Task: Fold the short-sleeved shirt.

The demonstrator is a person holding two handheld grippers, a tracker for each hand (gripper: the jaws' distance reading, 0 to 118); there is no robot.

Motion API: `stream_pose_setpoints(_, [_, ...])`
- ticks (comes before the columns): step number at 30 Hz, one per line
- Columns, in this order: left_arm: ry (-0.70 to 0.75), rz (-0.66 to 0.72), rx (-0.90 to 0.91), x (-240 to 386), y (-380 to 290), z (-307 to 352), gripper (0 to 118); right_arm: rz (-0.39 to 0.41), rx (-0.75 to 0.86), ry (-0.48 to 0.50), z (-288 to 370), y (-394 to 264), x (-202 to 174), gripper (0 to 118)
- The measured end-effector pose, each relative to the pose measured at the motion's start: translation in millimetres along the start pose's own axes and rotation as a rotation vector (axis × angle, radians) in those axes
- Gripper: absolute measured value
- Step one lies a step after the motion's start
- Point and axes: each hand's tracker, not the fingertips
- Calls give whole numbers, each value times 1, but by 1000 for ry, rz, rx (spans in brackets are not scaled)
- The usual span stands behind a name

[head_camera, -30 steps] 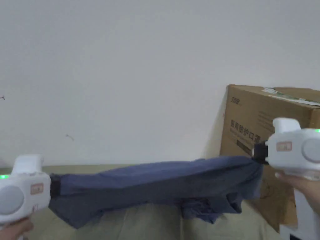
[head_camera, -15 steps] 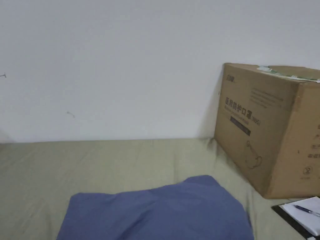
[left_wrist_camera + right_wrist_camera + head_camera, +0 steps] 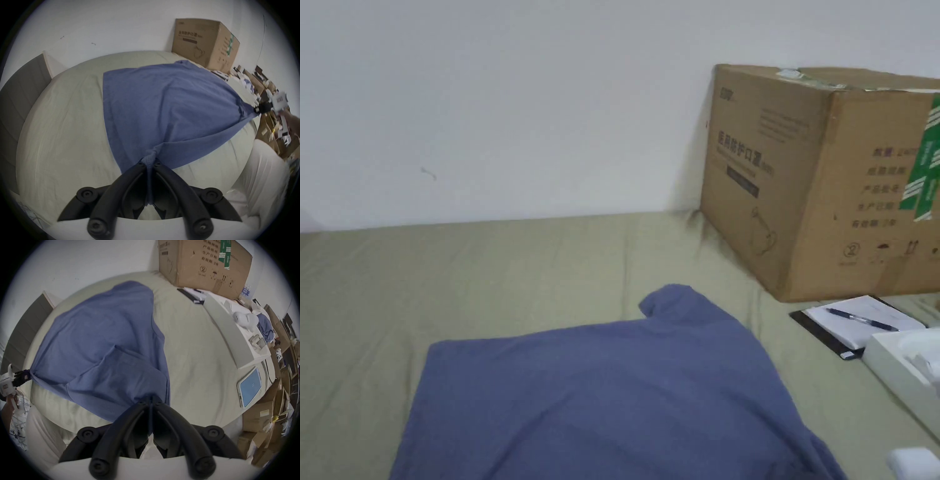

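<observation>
You've dropped the shirt (image 3: 600, 394) from mid-air onto the bed (image 3: 487, 262); left gripper (image 3: 148, 162) and right gripper (image 3: 150, 400) both pinch its corners.

Shirt (image 3: 600, 394): matt blue woven cloth; sheet (image 3: 506, 262): matt olive cloth; box (image 3: 819, 181): brown cardboard; jaws: matt black plastic.
</observation>
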Motion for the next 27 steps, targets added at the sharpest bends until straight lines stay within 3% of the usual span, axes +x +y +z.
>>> stream_pose_setpoints(3, [1,89,-26,-2,-8,-3,1,-32,-33,2,-19,0,-2,3])
stream_pose_setpoints(6, [20,109,-14,-2,-10,0,6,-166,-26,23,-21,0,1,8])
stream_pose_setpoints(7, [41,99,-10,-2,-10,2,19,-196,-14,42,-18,0,2,20])
stream_pose_setpoints(8, [95,74,-10,-2,-10,5,44,-206,-6,57,-13,-1,4,41])
stream_pose_setpoints(9, [123,62,-29,-3,-11,7,91,-211,6,76,-8,-1,5,91])
stream_pose_setpoints(10, [154,56,-34,-4,-13,10,116,-207,4,79,-3,-3,6,116])
stream_pose_setpoints(11, [171,42,-20,-2,-14,16,116,-206,14,84,4,-6,4,114])
stream_pose_setpoints(12, [146,47,49,3,-13,26,115,-215,103,105,12,-8,2,108])
stream_pose_setpoints(16, [53,141,187,17,3,68,116,-217,221,152,53,-15,-22,109])
stream_pose_setpoints(18, [11,210,307,35,13,90,113,-225,426,184,80,-21,-46,95])
stream_pose_setpoints(19, [-3,234,365,45,17,102,105,-218,541,191,90,-26,-57,85])
stream_pose_setpoints(20, [29,242,466,57,18,114,88,-202,651,175,101,-31,-70,68])
stream_pose_setpoints(22, [80,235,610,78,17,132,17,-184,854,131,116,-45,-94,20])
stream_pose_setpoints(23, [121,230,663,86,14,137,0,-190,936,119,123,-52,-105,1])
stream_pose_setpoints(25, [192,218,769,102,10,149,0,-200,1021,126,135,-62,-121,0])
stream_pose_setpoints(27, [105,227,840,106,5,160,0,-178,1031,194,142,-64,-129,0])
